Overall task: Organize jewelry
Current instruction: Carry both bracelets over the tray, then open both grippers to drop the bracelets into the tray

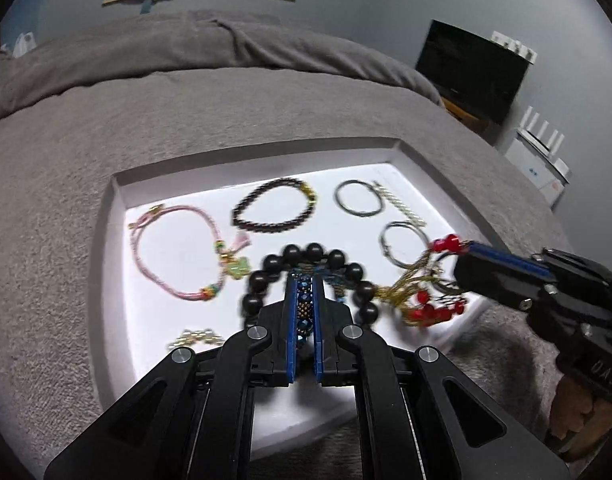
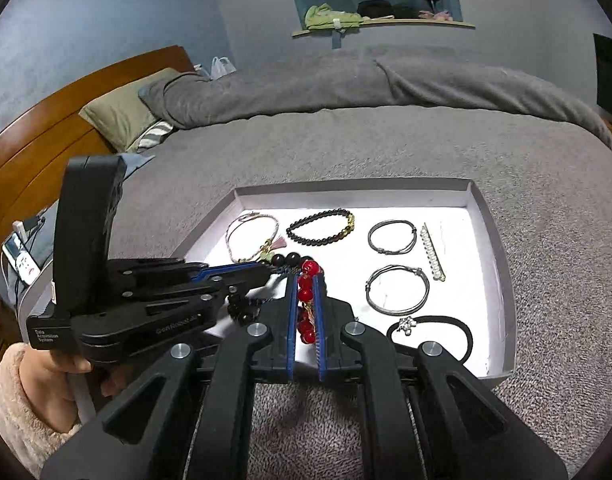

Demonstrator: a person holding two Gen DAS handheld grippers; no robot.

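The left gripper (image 1: 304, 308) is clamping a blue-and-gold beaded strand (image 1: 304, 300) while the right gripper (image 2: 306, 304), at three o'clock, is pinching the red bead string (image 2: 306, 296); likely untangling both over the white tray (image 1: 118, 184).

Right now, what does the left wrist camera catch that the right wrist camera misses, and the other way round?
Only the left wrist view shows the small pearl cluster at the tray's near left and the blue beaded strand pinched in the left claw. Only the right wrist view shows the black hair tie, the wooden headboard and the green pillow. Both show the white tray, the pink cord bracelet, the red beads in the right claw, and the grey blanket.
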